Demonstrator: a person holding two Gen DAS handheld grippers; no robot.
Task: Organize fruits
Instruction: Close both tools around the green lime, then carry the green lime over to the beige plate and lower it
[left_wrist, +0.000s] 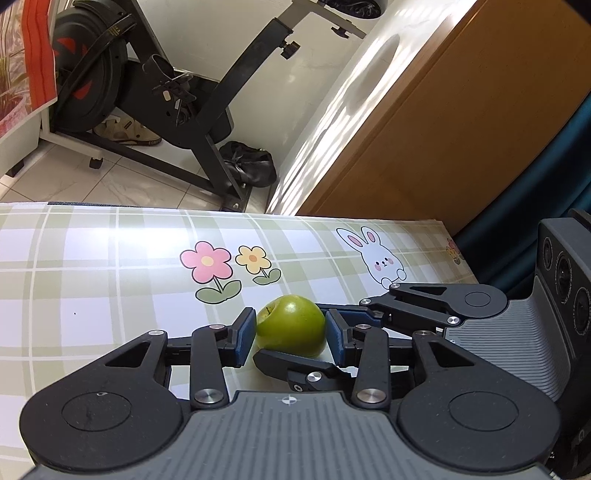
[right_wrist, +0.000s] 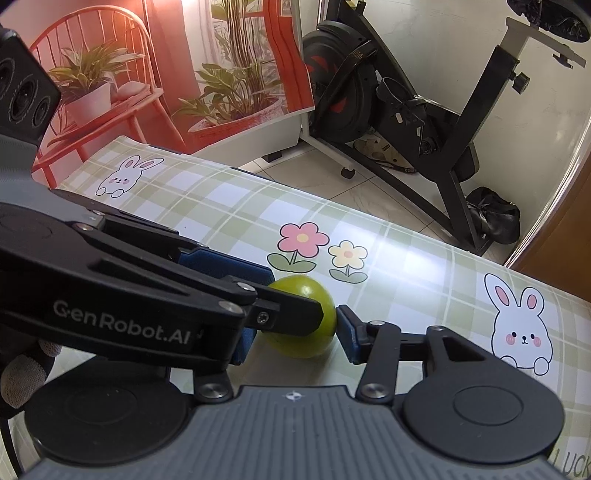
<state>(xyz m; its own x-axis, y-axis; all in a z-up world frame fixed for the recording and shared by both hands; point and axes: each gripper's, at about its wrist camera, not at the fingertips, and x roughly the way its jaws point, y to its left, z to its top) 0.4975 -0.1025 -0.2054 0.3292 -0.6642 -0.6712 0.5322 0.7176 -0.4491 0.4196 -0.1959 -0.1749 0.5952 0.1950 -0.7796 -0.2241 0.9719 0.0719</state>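
Note:
A small green apple (left_wrist: 291, 326) (right_wrist: 314, 343) rests on the checked tablecloth (left_wrist: 92, 295) (right_wrist: 406, 295), just in front of the printed flowers. My left gripper (left_wrist: 290, 318) has a blue pad pressed against each side of the fruit. My right gripper (right_wrist: 297, 328) crosses it at an angle, so the apple sits between both pairs of fingers. In the right wrist view its right pad (right_wrist: 347, 334) touches the apple, while its left pad is hidden behind the left gripper's arm. In the left wrist view one right finger (left_wrist: 291, 365) lies against the apple's near side.
A black exercise bike (left_wrist: 166, 92) (right_wrist: 406, 110) and a black bag (left_wrist: 251, 166) stand on the tiled floor beyond the table's far edge. A wooden door (left_wrist: 443, 129) is at the right, a plant poster (right_wrist: 184, 74) at the left. A gloved hand (right_wrist: 22, 373) shows at lower left.

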